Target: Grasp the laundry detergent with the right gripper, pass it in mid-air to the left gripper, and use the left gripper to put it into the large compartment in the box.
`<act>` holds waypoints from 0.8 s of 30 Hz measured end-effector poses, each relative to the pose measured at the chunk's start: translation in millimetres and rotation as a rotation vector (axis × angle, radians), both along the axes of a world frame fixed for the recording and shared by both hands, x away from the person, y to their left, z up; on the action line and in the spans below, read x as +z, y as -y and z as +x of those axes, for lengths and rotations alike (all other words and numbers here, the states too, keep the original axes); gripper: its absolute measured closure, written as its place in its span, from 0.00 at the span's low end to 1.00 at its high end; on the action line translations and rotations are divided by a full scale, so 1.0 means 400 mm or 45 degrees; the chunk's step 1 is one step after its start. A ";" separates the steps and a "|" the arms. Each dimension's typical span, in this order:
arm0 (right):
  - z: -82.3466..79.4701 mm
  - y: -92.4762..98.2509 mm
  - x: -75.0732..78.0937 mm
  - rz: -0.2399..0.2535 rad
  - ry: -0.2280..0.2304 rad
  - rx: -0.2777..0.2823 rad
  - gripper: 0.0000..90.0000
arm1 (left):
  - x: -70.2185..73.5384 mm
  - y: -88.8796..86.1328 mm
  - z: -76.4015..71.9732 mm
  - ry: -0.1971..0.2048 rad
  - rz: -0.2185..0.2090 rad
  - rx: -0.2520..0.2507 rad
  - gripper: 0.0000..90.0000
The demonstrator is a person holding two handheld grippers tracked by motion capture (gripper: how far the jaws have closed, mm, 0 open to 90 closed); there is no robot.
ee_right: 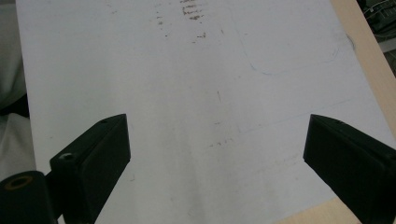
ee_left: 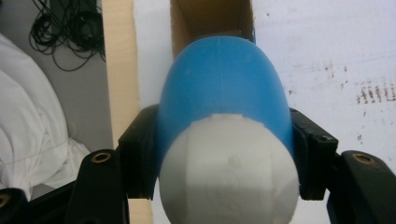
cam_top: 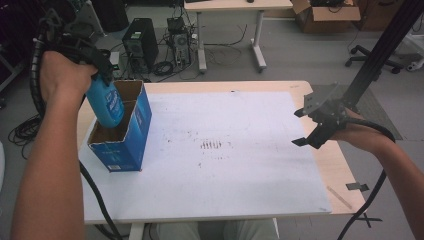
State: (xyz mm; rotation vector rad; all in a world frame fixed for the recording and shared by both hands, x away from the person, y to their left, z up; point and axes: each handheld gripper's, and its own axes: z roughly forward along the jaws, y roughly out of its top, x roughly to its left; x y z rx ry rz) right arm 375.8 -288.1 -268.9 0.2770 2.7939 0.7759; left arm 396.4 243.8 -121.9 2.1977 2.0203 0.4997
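Two grippers here: we've got the left gripper [ee_left: 224, 154] clamped on a blue bottle [cam_top: 106, 105], bottom end down over the open blue box [cam_top: 127, 142], probably to drop it in. Our right gripper [cam_top: 311, 127] hangs spread wide, holding nothing, above the white board [cam_top: 240, 165].

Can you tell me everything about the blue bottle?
The blue bottle looks like smooth plastic, rounded, with a white cap and a label too blurry to read. The left gripper is shut on it near the cap end, jaws pressing both sides. It hangs tilted, its bottom end dipping into the open top of the blue cardboard box at the table's left.
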 end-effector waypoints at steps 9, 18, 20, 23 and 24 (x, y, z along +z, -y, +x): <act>-0.003 0.005 -0.008 -0.003 -0.009 -0.010 0.08 | -0.087 -0.017 0.008 -0.036 -0.015 -0.012 0.42; -0.007 0.005 -0.014 -0.002 -0.009 -0.018 0.08 | -0.169 -0.022 0.011 -0.066 -0.011 -0.032 0.42; -0.007 0.004 -0.015 -0.001 -0.010 -0.019 0.08 | -0.185 -0.020 0.012 -0.063 -0.011 -0.032 0.42; -0.007 0.005 -0.017 -0.009 -0.013 -0.022 0.08 | -0.207 -0.019 0.014 -0.062 -0.014 -0.042 0.42; -0.007 0.006 -0.019 -0.011 -0.015 -0.026 0.08 | -0.212 -0.019 0.015 -0.060 -0.015 -0.043 0.42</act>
